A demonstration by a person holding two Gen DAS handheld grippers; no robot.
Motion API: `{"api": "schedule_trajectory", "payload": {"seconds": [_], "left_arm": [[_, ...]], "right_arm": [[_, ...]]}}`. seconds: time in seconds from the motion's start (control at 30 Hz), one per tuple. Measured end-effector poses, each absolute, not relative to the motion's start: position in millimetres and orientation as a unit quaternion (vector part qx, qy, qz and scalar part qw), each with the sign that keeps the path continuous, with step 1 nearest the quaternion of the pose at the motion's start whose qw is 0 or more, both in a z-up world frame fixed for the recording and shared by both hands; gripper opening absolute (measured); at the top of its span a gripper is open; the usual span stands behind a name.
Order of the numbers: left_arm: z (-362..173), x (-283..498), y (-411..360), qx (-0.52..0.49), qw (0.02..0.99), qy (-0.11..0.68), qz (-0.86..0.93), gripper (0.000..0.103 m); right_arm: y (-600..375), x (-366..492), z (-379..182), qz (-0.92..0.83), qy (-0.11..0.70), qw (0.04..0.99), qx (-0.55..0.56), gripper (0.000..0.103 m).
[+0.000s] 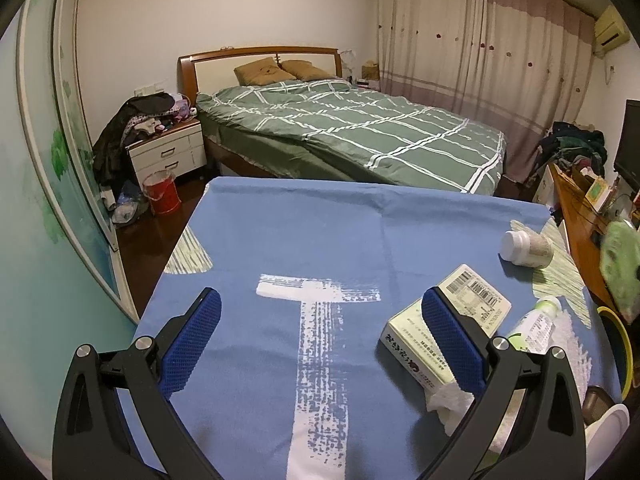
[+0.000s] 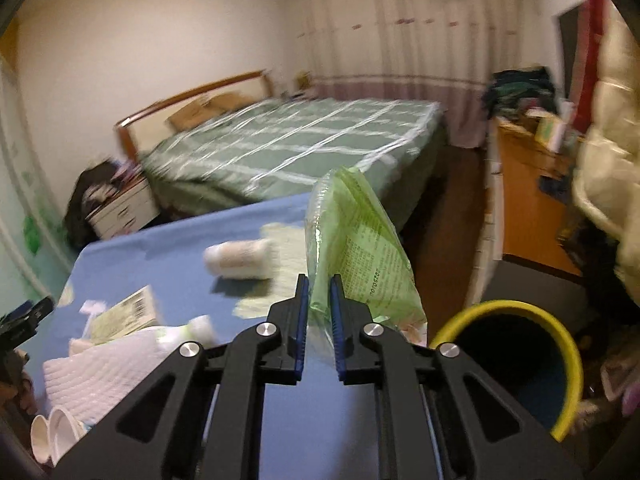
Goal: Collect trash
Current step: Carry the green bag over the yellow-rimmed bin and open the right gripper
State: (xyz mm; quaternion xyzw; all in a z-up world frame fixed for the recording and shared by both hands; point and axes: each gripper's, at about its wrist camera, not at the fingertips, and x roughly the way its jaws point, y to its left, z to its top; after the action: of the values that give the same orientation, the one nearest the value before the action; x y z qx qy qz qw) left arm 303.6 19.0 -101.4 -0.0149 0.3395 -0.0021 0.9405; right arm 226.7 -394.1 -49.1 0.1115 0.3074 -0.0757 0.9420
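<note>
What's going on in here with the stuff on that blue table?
Someone is clearing trash with a handheld gripper in each hand. The right gripper has its jaws shut on a green plastic wrapper, held in the air near the yellow-rimmed bin beside the table. The left gripper hangs open over the table, next to a small box. A white-capped jar, a small bottle and a tissue remain on the table.

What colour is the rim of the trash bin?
Yellow, on the round dark trash bin beside the table; clearest in the right wrist view.
</note>
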Motion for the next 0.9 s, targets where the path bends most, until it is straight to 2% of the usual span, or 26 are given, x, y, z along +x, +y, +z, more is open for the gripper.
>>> {"api": "schedule_trajectory", "payload": {"seconds": [0.4, 0.43, 0.5, 0.57, 0.9], "left_arm": [[-96, 296, 12, -0.012, 0.942, 0.334, -0.019, 0.099], [-95, 296, 12, -0.012, 0.943, 0.333, -0.020, 0.099], [-95, 294, 11, -0.012, 0.943, 0.331, -0.021, 0.099], [-94, 294, 13, -0.014, 0.943, 0.331, -0.022, 0.099], [-81, 274, 17, -0.020, 0.948, 0.318, -0.023, 0.099]], "right_arm": [[-474, 176, -103, -0.210, 0.324, 0.900, 0.202, 0.013], [-476, 177, -106, -0.218, 0.326, 0.897, 0.204, 0.014], [-478, 177, -112, -0.229, 0.328, 0.893, 0.206, 0.030], [-479, 177, -115, -0.242, 0.325, 0.892, 0.201, 0.039], [-479, 180, -125, -0.264, 0.319, 0.890, 0.189, 0.041]]}}
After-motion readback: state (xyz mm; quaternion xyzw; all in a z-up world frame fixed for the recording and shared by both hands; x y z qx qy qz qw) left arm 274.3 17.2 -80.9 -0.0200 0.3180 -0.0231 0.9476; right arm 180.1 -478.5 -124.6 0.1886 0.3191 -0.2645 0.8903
